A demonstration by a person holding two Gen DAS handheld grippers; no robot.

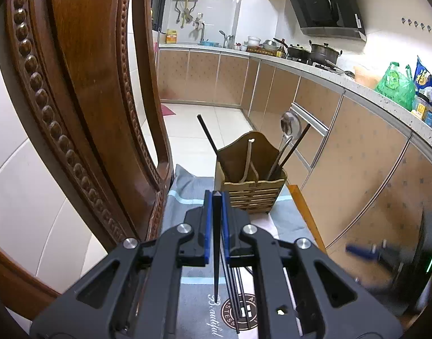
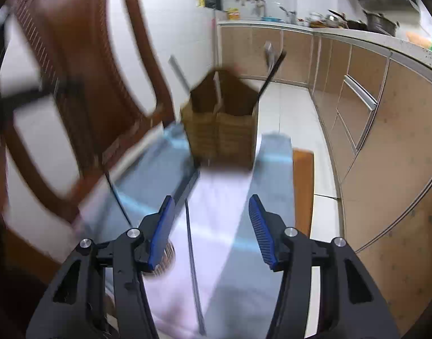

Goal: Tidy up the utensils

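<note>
Your left gripper (image 1: 216,226) is clamped on a black chopstick (image 1: 216,243) just short of the wooden holder (image 1: 251,195). Your right gripper (image 2: 211,231) gapes empty. The holder carries several utensils; more chopsticks (image 1: 238,291) lie before it, so you look partway done.

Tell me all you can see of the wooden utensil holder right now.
The wooden utensil holder is a light-brown slatted box with a taller, darker, arched back panel that has a small hanging hole near its top. It stands upright on the grey-blue cloth, ahead of the left tool, beside the carved chair back. Inside, a divider splits it; one dark chopstick leans out left, and a metal spoon and another dark stick lean right. The right wrist view shows it blurred.
</note>
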